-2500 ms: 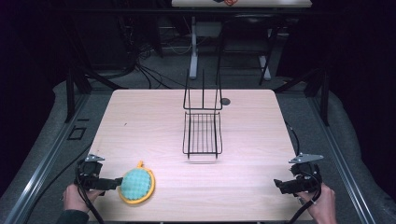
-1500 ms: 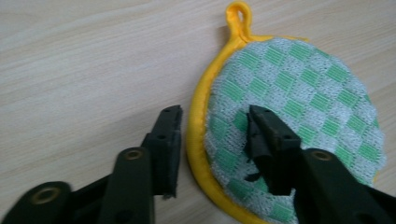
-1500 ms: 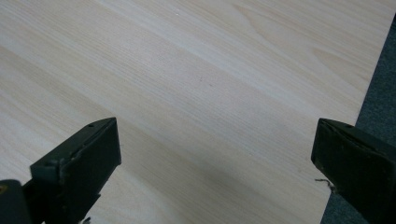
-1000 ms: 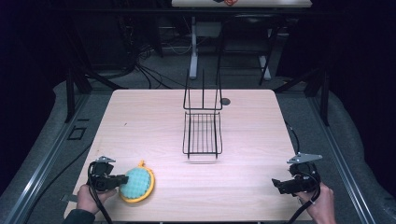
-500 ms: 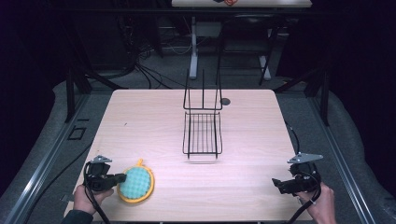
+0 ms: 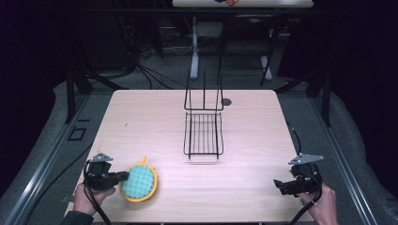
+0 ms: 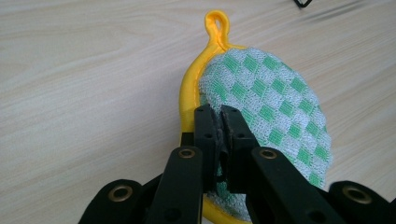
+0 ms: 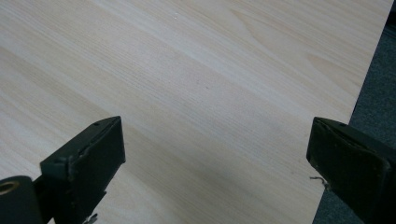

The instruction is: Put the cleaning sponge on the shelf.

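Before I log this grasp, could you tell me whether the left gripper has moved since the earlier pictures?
Yes: the left gripper moved right, toward the wire rack, onto the pot holder.

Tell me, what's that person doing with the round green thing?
A person holds a gripper in each hand at a wooden table. The left gripper has its jaws pinched on the edge of the round green-checked pad with a yellow rim. The right gripper waits with its jaws open over bare wood. A black wire rack stands mid-table.
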A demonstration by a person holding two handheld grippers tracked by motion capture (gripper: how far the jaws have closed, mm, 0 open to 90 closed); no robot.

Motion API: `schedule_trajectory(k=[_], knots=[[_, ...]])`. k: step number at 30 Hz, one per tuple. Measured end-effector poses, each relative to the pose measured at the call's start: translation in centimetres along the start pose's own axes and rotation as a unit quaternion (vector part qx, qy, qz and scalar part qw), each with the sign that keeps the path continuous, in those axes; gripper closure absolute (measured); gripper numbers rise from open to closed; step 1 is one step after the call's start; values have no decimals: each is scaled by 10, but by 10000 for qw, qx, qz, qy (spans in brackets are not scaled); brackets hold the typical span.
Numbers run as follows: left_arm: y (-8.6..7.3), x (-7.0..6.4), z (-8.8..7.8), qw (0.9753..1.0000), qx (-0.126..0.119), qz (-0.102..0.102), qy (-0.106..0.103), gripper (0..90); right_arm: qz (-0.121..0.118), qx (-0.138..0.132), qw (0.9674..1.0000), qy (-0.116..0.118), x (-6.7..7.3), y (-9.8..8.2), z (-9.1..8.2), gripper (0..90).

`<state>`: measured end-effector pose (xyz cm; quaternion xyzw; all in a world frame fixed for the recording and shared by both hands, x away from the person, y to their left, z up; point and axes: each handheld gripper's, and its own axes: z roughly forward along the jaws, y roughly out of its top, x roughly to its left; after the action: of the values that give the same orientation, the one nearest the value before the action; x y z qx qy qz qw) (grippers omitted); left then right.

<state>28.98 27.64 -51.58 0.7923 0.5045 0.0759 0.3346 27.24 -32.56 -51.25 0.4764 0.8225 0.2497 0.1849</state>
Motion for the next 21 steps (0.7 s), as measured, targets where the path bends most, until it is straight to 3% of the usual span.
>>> schedule_trajectory(k=[21], knots=[[26,-10,-6,9997,-185,186,10,862,-88,47,9999,-50,2,2,3,38]])
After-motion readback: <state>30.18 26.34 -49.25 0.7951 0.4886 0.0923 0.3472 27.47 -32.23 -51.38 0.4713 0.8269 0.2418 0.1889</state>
